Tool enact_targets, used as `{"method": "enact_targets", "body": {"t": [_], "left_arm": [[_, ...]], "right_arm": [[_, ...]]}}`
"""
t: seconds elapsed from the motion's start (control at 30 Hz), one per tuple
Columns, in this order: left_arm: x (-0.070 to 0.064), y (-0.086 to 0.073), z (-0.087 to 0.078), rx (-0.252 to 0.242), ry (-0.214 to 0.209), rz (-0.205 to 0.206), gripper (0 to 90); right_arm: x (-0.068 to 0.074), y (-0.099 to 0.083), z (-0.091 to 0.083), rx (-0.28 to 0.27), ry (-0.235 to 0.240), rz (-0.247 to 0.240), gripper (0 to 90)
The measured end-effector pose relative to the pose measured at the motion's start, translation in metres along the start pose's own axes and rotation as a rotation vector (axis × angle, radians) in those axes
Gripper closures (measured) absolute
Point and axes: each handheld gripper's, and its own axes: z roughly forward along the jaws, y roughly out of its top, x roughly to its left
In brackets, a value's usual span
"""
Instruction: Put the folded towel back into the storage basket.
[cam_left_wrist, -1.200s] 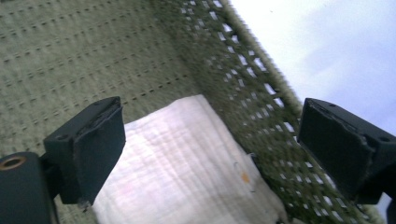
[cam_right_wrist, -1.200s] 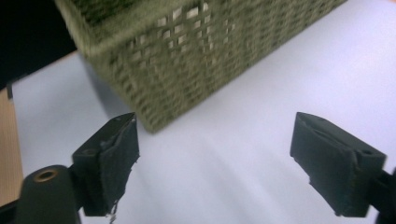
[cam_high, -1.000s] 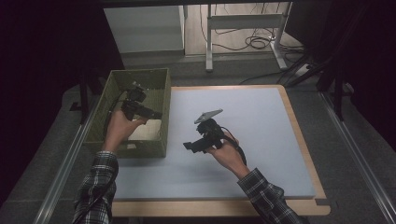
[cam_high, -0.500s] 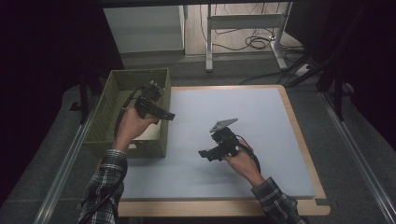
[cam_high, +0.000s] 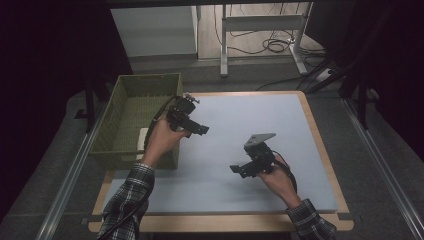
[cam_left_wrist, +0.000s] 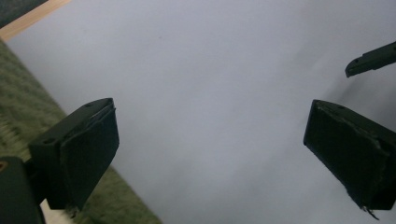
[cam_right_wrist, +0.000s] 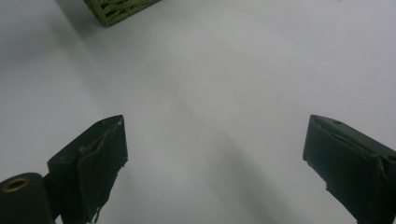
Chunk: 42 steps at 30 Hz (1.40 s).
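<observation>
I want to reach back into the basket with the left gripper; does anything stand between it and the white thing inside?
Only the green basket's near-right wall: the open, empty left gripper hovers outside it over the blue mat, so it must clear the rim to reach the white item.

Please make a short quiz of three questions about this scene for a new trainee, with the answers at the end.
1. True or false: the left gripper holds an object.
2. What lies inside the green basket? A) a white object B) a red cup C) a black cable
3. Over which surface does the right gripper hover?

Key: 1. False, its jaws stand open with nothing between them. 2. A, a white object near the front wall. 3. The pale blue mat.
</observation>
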Motion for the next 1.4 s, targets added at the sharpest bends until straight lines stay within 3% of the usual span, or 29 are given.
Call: {"method": "enact_targets", "body": {"t": [0.43, 0.6, 0.8, 1.0, 1.2, 1.4], "left_arm": [[-0.047, -0.015, 0.031, -0.071, -0.081, 0.061, 2.9], [-0.066, -0.029, 0.038, -0.094, -0.085, 0.091, 2.7], [-0.082, -0.056, 0.045, -0.14, -0.111, 0.095, 2.2], [-0.094, -0.087, 0.05, -0.153, -0.101, 0.1, 1.9], [-0.098, -0.116, 0.053, -0.168, -0.095, 0.09, 1.8], [-0.098, -0.143, 0.063, -0.147, -0.073, 0.087, 1.4]], "right_arm": [[-0.021, -0.039, -0.036, 0.0, -0.059, 0.04, 6.1], [-0.026, -0.052, -0.047, -0.005, -0.084, 0.05, 5.9], [-0.026, -0.064, -0.055, -0.002, -0.096, 0.06, 5.8], [-0.022, -0.077, -0.053, 0.02, -0.1, 0.053, 5.8], [-0.019, -0.088, -0.05, 0.025, -0.097, 0.062, 5.4], [-0.015, -0.094, -0.041, 0.05, -0.104, 0.035, 5.1]]}}
